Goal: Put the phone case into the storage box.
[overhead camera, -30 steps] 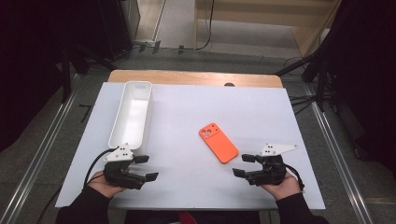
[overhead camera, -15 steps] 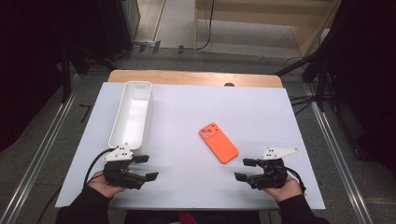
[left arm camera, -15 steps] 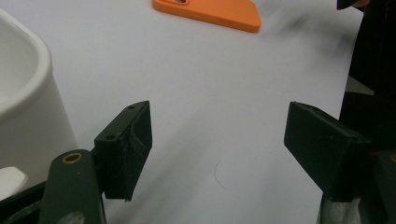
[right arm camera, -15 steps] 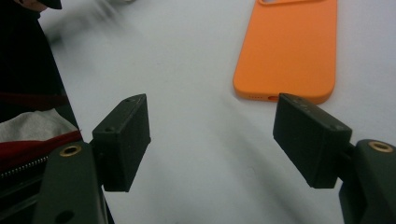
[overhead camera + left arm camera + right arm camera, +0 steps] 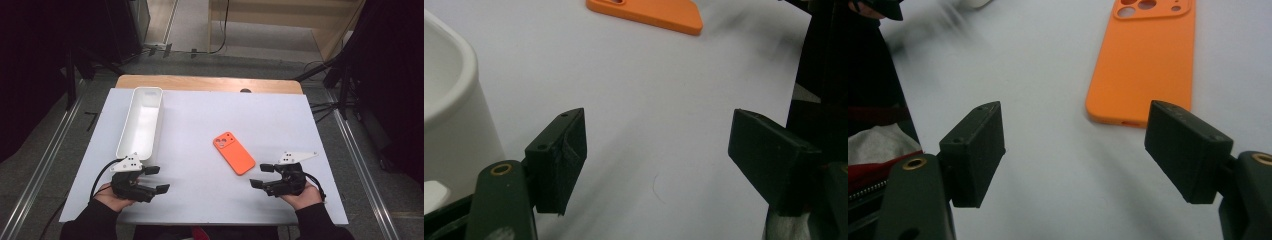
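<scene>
Orange phone case [image 5: 233, 153] flat mid-desk [image 5: 200, 120], beside right hand-held gripper [image 5: 262, 176], jaws just widening, empty; left hand-held gripper [image 5: 157, 179] released near white tray [image 5: 141, 122]. Advise: straddle case's short edge, clamp squarely

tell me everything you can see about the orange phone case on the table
The orange phone case is a slim rounded rectangle with a matte, rubbery-looking surface. It lies flat on the white table top, back up and skewed, its camera end farther from the person. That end has a raised block with round cutouts; the near short edge shows a slot-like opening. Nothing touches it except the table. It lies right of the white tray and just ahead of the open right hand-held gripper, which points its way.
</scene>
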Demonstrator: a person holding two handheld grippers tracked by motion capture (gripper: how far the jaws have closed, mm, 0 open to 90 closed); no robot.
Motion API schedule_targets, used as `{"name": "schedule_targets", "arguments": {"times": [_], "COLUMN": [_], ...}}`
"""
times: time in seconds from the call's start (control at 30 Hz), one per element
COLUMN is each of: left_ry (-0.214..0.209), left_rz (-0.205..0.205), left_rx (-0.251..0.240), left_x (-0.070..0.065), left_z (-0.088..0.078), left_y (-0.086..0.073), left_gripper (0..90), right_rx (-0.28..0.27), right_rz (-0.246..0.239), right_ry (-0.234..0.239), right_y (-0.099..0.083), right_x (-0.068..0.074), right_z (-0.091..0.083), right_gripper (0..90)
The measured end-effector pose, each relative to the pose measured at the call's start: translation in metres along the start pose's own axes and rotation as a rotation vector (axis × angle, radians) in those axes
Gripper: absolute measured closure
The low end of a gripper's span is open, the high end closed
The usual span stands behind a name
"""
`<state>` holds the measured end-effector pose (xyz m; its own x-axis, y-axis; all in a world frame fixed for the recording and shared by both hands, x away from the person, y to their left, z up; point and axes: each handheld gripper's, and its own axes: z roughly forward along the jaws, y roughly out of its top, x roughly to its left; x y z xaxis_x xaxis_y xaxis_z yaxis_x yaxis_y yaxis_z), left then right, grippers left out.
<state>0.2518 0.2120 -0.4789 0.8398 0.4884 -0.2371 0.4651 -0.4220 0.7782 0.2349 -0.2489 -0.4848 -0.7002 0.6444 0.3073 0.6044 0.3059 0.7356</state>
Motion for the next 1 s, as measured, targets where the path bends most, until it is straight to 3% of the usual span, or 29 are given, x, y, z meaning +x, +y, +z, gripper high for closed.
{"name": "schedule_targets", "arguments": {"times": [0.17, 1.0], "left_ry": [0.0, -0.004], "left_rz": [0.004, 0.001], "left_rx": [0.012, 0.009], "left_x": [0.0, -0.001], "left_z": [0.001, 0.001], "left_y": [0.0, -0.001], "left_gripper": [23.9, 23.9], "right_rx": [0.007, 0.005], "right_rz": [0.028, 0.005], "right_ry": [-0.028, -0.098], "right_y": [0.008, 0.05], "right_x": [-0.004, -0.009], "right_z": [-0.002, 0.018], "right_gripper": [22.1, 20.3]}}
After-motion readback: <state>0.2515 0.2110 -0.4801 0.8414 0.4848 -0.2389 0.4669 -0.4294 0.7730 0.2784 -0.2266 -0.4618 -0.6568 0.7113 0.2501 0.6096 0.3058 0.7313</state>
